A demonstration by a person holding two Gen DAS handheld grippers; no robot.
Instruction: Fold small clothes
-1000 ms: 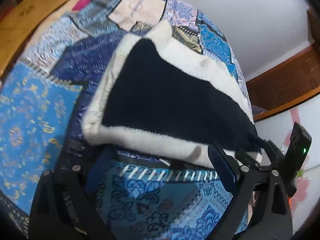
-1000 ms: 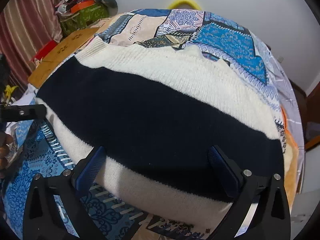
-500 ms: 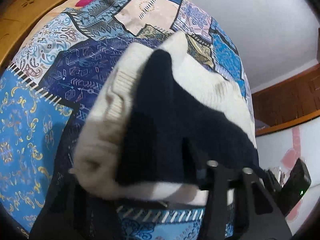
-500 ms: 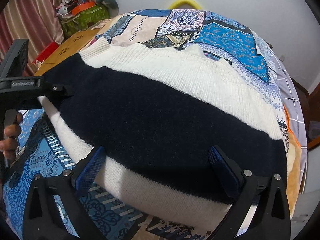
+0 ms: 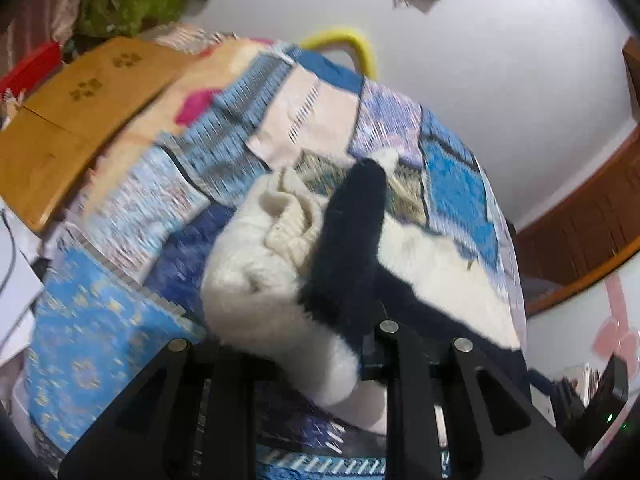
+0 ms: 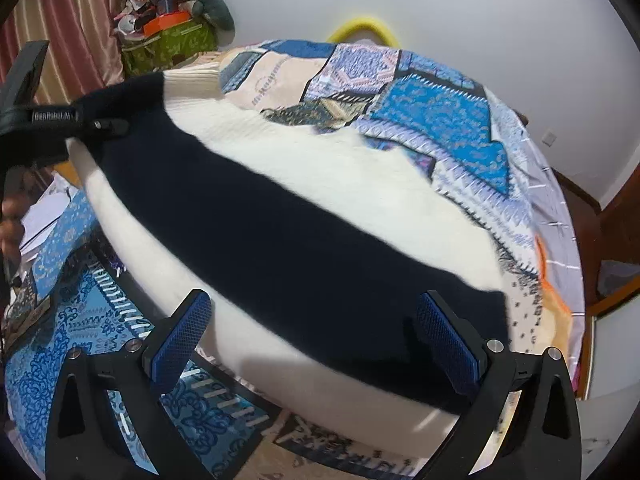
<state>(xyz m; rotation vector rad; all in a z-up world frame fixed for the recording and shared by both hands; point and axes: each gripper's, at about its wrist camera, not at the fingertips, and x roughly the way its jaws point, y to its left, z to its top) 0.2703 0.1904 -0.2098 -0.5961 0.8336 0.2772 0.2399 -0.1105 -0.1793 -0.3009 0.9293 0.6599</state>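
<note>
Folding is underway: left gripper pinches the sweater edge at upper left, needing carry-over, while right gripper gapes wide, holding nothing.

1. A soft knitted sweater is seen in cream white with one wide black stripe across it.
2. A patchwork bed cover is made of blue, purple and tan patches with swirly prints.
3. Bumpy blue pads are seen on the black right gripper.
4. A bright yellow ring is seen by the white wall.

patchwork quilt, yellow ring
</note>
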